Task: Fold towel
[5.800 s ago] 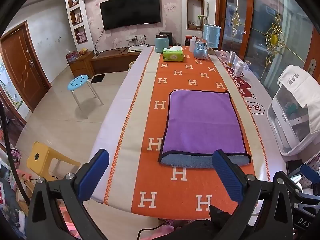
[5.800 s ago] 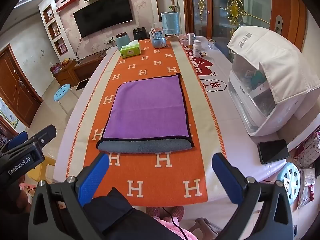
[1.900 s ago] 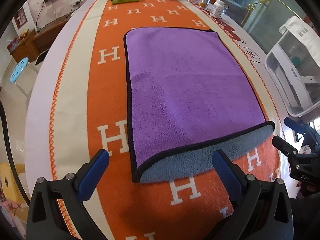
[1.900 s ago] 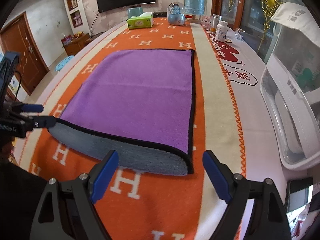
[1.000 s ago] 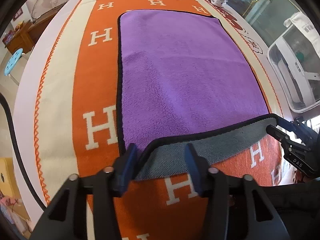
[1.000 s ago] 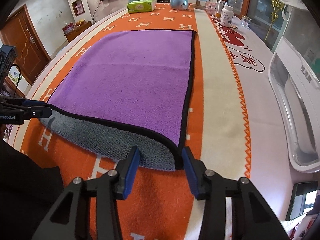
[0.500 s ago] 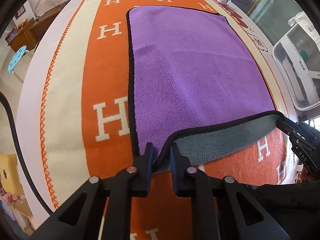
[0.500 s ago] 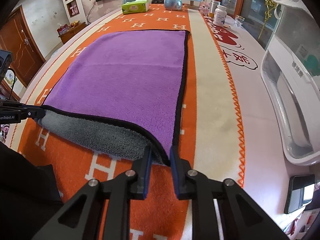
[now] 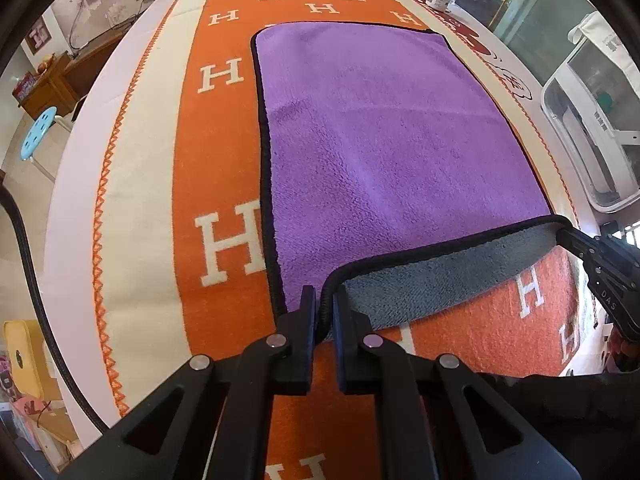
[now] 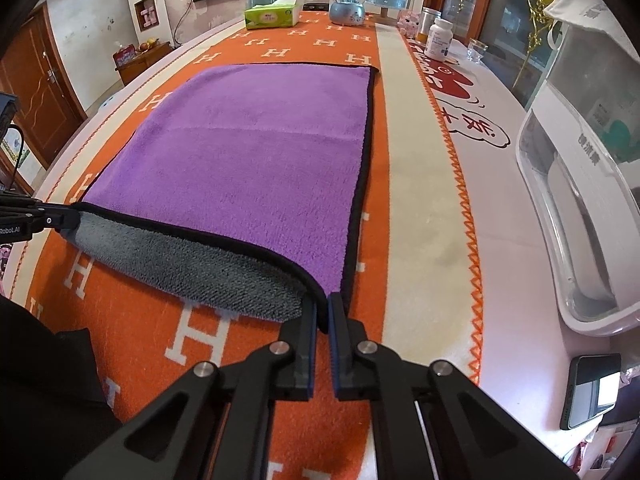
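Observation:
A purple towel [image 9: 384,136] with a black hem and grey underside lies folded on the orange H-patterned table runner [image 9: 216,128]; it also shows in the right wrist view [image 10: 256,152]. My left gripper [image 9: 323,300] is shut on the towel's near left corner, lifted slightly off the runner. My right gripper [image 10: 322,312] is shut on the near right corner. The near edge hangs raised between them, with the grey underside [image 10: 192,264] showing. Each gripper also appears at the edge of the other's view.
A white appliance [image 10: 584,184] stands at the table's right edge, with a phone [image 10: 592,388] near it. At the far end are a green tissue box [image 10: 272,18], a snow globe [image 10: 347,4], a pill bottle [image 10: 439,39] and jars. A blue stool [image 9: 38,134] stands on the floor left.
Both grippers came down from above the table, closed on the towel's near corners, and now lift the near edge slightly off the runner.

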A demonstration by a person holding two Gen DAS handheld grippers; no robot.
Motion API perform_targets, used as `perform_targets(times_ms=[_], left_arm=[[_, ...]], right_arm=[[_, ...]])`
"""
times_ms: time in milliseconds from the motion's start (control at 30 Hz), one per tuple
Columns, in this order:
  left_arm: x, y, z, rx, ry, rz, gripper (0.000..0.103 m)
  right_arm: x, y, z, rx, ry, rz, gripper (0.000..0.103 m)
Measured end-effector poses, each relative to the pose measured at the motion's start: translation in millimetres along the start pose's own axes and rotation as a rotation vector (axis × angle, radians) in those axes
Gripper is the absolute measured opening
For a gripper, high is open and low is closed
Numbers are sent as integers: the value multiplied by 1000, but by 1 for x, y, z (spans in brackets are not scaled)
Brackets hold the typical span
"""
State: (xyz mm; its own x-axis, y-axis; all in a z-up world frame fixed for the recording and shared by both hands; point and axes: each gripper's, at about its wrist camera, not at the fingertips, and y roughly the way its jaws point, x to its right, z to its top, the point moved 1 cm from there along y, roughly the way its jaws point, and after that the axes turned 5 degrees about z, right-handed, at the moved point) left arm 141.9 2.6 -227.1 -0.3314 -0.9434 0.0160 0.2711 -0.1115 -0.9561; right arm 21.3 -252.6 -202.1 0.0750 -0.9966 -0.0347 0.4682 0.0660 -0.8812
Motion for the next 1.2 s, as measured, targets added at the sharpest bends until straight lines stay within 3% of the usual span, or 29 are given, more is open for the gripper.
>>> perform_targets(times_ms=[300,400,767,1200], left_arm=[[0,-19,8,34,3,17,5],[2,-36,16,80,11,32,5],[-4,-93,68,246,-6,58,4],[-10,-111,140,391,-2,111,4]], right_arm=[[1,-11,8,10,8,6,4],[2,-20,16,23,4,13,4],[14,-57,75,157,13,22,5],[29,-60,152,323,-32,-3,5]])
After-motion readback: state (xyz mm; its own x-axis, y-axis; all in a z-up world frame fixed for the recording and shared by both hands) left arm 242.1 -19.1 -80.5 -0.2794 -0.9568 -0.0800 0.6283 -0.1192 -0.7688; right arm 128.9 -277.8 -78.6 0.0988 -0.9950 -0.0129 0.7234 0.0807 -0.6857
